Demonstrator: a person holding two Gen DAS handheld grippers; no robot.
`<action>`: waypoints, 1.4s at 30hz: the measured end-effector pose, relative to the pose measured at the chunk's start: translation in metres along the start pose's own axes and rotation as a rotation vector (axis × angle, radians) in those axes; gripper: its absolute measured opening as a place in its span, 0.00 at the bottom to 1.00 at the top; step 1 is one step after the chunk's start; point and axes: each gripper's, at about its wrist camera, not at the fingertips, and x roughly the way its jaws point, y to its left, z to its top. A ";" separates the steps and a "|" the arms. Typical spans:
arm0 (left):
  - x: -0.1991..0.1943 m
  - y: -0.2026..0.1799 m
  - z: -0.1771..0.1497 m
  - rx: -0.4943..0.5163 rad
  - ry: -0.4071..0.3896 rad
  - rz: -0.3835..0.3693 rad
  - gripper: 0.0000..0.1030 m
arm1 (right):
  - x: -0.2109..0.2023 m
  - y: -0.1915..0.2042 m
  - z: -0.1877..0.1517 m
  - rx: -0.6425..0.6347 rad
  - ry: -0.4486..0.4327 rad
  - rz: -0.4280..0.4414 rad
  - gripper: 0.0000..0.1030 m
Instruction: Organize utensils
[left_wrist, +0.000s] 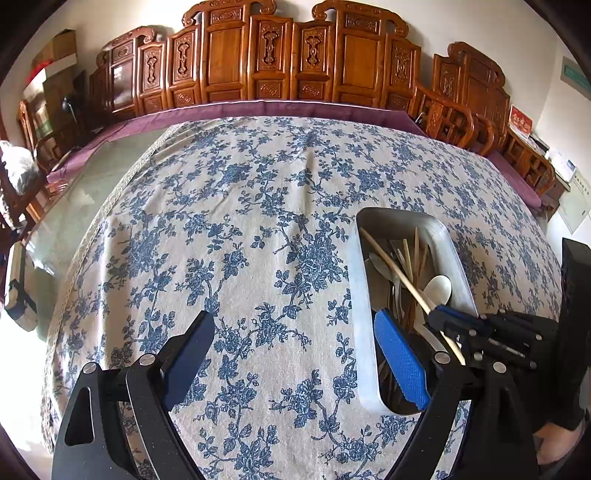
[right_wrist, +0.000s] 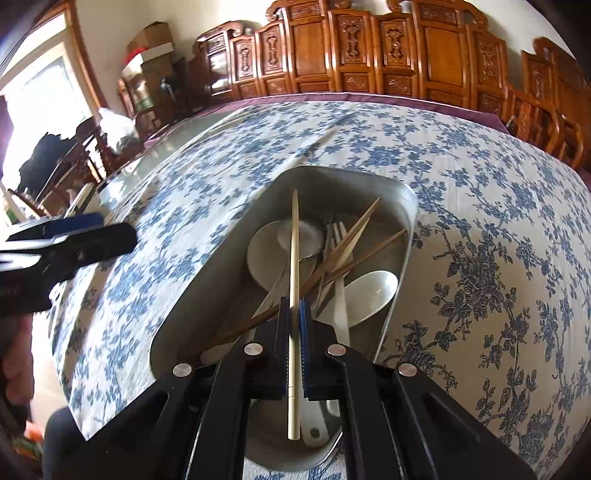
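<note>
A metal tray (right_wrist: 177, 310) on the floral tablecloth holds white spoons (right_wrist: 369, 291), a fork, a knife and several brown chopsticks (right_wrist: 354, 236). My right gripper (right_wrist: 294, 314) is shut on a pale chopstick (right_wrist: 294, 236) and holds it lengthwise over the tray. In the left wrist view that gripper (left_wrist: 439, 314) grips the same chopstick (left_wrist: 391, 266) above the tray (left_wrist: 354, 295). My left gripper (left_wrist: 291, 354) is open and empty over the cloth left of the tray; it also shows in the right wrist view (right_wrist: 74, 236). Another pale chopstick (right_wrist: 314, 147) lies on the cloth beyond the tray.
The tablecloth (left_wrist: 240, 203) covers a glass-topped table with a bare glass strip (left_wrist: 92, 192) at the left. Carved wooden chairs (left_wrist: 280, 55) line the far edge and the right side (left_wrist: 476, 110). Boxes (right_wrist: 151, 40) stand in the far left corner.
</note>
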 end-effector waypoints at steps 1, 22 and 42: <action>0.000 0.000 0.000 -0.001 -0.001 -0.001 0.82 | 0.002 -0.002 0.001 0.008 0.000 0.001 0.06; -0.020 -0.017 -0.006 0.007 -0.025 -0.010 0.82 | -0.052 -0.002 -0.014 -0.027 -0.090 0.074 0.18; -0.117 -0.105 -0.053 0.094 -0.132 -0.021 0.92 | -0.215 -0.045 -0.076 0.068 -0.238 -0.154 0.93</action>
